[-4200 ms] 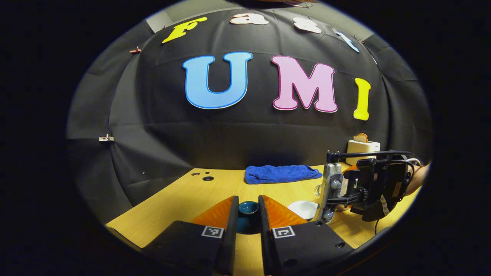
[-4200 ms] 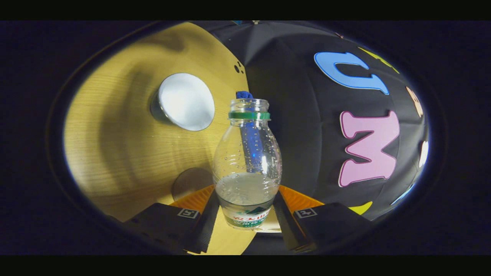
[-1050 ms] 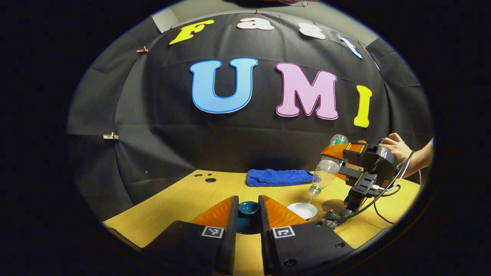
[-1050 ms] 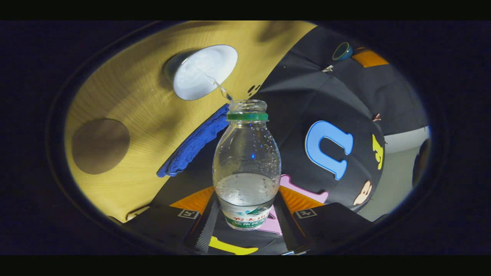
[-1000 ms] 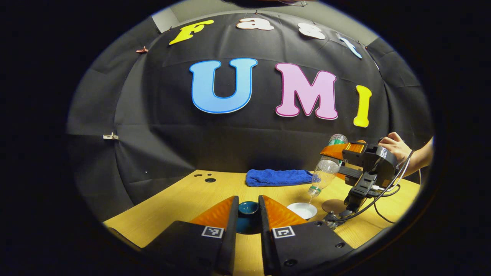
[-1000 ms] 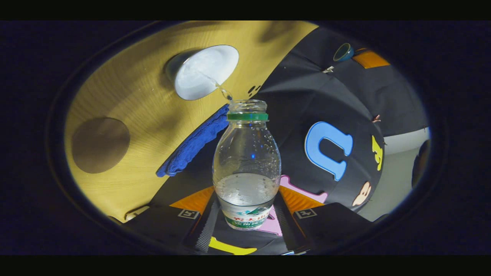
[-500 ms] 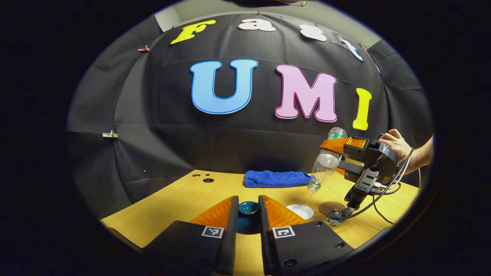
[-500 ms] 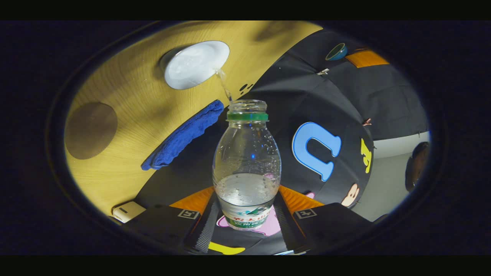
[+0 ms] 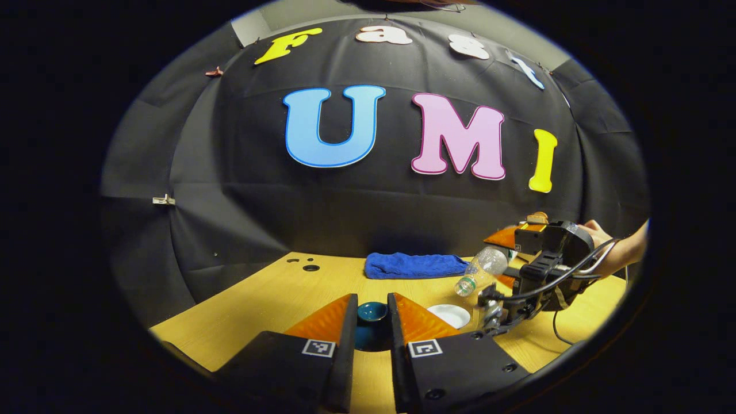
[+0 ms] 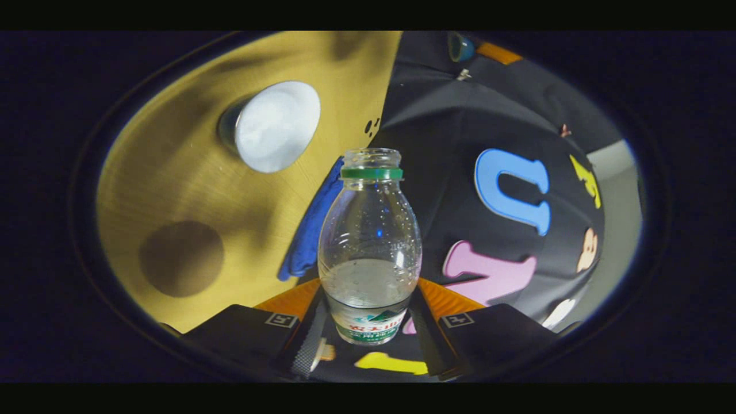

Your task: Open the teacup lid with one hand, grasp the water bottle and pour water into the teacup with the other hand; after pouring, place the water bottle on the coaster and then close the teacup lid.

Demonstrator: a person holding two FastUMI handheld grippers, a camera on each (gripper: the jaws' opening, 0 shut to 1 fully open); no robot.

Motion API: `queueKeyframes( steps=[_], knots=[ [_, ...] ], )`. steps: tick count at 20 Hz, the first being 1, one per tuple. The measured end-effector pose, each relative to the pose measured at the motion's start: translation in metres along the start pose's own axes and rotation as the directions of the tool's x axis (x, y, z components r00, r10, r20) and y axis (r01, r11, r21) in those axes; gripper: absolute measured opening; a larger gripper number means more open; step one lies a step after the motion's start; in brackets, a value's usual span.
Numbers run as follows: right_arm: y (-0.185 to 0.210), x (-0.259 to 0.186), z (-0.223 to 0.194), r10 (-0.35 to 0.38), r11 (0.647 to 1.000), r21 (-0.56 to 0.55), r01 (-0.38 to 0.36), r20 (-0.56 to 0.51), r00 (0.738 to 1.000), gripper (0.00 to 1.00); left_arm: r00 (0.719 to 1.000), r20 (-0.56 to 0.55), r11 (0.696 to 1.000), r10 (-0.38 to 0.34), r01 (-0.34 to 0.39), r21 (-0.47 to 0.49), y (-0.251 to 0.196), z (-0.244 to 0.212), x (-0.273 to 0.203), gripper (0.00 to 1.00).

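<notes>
Right gripper (image 10: 368,322) clamps both fingers on the one clear plastic water bottle with a green neck ring (image 10: 370,253), uncapped and part full. Left gripper (image 9: 371,336) grips one dark teal teacup lid (image 9: 371,312), lifted above the light wooden table (image 9: 276,299).

On the table stand one open white teacup (image 10: 270,126) holding water, one round brown coaster (image 10: 181,259) beside it, and one folded blue cloth (image 9: 415,265) at the far side.

Half a second ago a thin stream ran from the bottle's mouth to the cup. Now no stream shows, and in the left gripper view the water bottle (image 9: 477,270) hangs lower and less steeply tilted, just right of the teacup (image 9: 448,315). A hand (image 9: 604,244) holds that gripper.
</notes>
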State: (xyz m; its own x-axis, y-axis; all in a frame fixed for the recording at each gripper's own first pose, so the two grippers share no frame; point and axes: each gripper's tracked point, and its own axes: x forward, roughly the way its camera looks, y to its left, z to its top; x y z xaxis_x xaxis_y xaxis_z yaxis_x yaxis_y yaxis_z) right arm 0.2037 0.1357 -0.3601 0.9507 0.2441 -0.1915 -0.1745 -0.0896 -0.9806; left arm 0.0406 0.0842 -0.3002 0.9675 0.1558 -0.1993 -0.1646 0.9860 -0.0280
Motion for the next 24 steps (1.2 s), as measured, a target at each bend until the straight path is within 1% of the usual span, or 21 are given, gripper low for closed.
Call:
queueKeyframes(
  steps=[1,2,3,4,5,6,7,8,9,10,12,13,14,15,17,18,21,22,23,24],
  knots=[
    [0.010,-0.001,0.004,0.034,0.996,0.083,-0.034,-0.005,0.999,0.75,1.000,-0.002,1.000,0.000,0.000,0.001,0.001,-0.001,0.003,0.32],
    [0.017,-0.002,0.009,0.060,0.985,0.164,-0.057,-0.011,0.998,0.75,1.000,-0.004,1.000,0.000,0.000,-0.003,0.000,-0.001,0.005,0.32],
    [0.019,-0.003,0.014,0.077,0.969,0.234,-0.073,-0.011,0.997,0.75,1.000,-0.007,1.000,0.002,-0.002,-0.010,0.000,-0.002,0.005,0.31],
    [0.019,-0.006,0.018,0.082,0.952,0.296,-0.077,-0.007,0.997,0.73,1.000,-0.006,1.000,0.005,-0.005,-0.017,0.001,-0.002,0.008,0.31],
    [0.020,-0.008,0.021,0.087,0.930,0.357,-0.083,0.002,0.996,0.75,1.000,-0.007,1.000,0.007,-0.008,-0.027,0.002,-0.001,0.008,0.32],
    [0.020,-0.010,0.024,0.097,0.903,0.420,-0.094,0.014,0.995,0.75,1.000,-0.008,0.999,0.010,-0.010,-0.035,0.003,0.000,0.010,0.32],
    [0.019,-0.012,0.026,0.109,0.867,0.487,-0.110,0.030,0.994,0.76,1.000,-0.009,0.999,0.012,-0.013,-0.039,0.003,-0.001,0.012,0.32],
    [0.016,-0.014,0.029,0.112,0.823,0.555,-0.117,0.043,0.993,0.76,1.000,-0.008,0.999,0.014,-0.014,-0.035,0.004,0.000,0.015,0.31],
    [0.011,-0.016,0.032,0.118,0.768,0.627,-0.131,0.063,0.991,0.76,1.000,-0.009,1.000,0.014,-0.015,-0.027,0.004,0.000,0.016,0.32],
    [0.009,-0.018,0.037,0.126,0.697,0.700,-0.155,0.092,0.988,0.76,1.000,-0.010,1.000,0.011,-0.011,-0.020,0.003,-0.001,0.019,0.32],
    [0.004,-0.016,0.042,0.138,0.525,0.831,-0.185,0.131,0.982,0.76,1.000,-0.011,1.000,0.002,-0.002,-0.011,-0.001,0.000,0.021,0.32],
    [0.001,-0.020,0.040,0.135,0.442,0.878,-0.183,0.136,0.981,0.76,1.000,-0.012,1.000,-0.004,0.004,-0.006,-0.004,0.001,0.022,0.28],
    [-0.004,-0.021,0.039,0.123,0.375,0.910,-0.176,0.139,0.983,0.76,1.000,-0.012,1.000,-0.010,0.010,-0.002,-0.006,0.000,0.024,0.32],
    [-0.008,-0.024,0.038,0.114,0.320,0.931,-0.174,0.145,0.983,0.76,1.000,-0.013,1.000,-0.016,0.016,0.001,-0.009,0.000,0.025,0.32],
    [-0.015,-0.027,0.035,0.092,0.237,0.957,-0.165,0.147,0.985,0.76,1.000,-0.015,1.000,-0.026,0.026,0.004,-0.014,0.000,0.027,0.32],
    [-0.008,-0.031,0.036,0.079,0.196,0.967,-0.165,0.152,0.985,0.76,0.999,-0.016,1.000,-0.030,0.030,0.005,-0.017,0.000,0.027,0.32],
    [-0.006,-0.029,0.031,0.042,0.065,0.984,-0.168,0.166,0.985,0.76,0.999,-0.016,0.999,-0.040,0.040,0.011,-0.024,0.000,0.030,0.32],
    [-0.005,-0.027,0.029,0.037,0.032,0.985,-0.167,0.166,0.985,0.76,0.999,-0.016,0.999,-0.045,0.045,0.010,-0.027,0.000,0.030,0.32],
    [-0.003,-0.026,0.026,0.035,0.008,0.987,-0.158,0.157,0.987,0.75,0.999,-0.017,0.999,-0.049,0.049,0.010,-0.029,0.000,0.031,0.32],
    [0.002,-0.025,0.023,0.043,-0.006,0.989,-0.146,0.146,0.988,0.75,0.998,-0.018,0.999,-0.053,0.053,0.009,-0.031,-0.001,0.032,0.32]
  ],
)
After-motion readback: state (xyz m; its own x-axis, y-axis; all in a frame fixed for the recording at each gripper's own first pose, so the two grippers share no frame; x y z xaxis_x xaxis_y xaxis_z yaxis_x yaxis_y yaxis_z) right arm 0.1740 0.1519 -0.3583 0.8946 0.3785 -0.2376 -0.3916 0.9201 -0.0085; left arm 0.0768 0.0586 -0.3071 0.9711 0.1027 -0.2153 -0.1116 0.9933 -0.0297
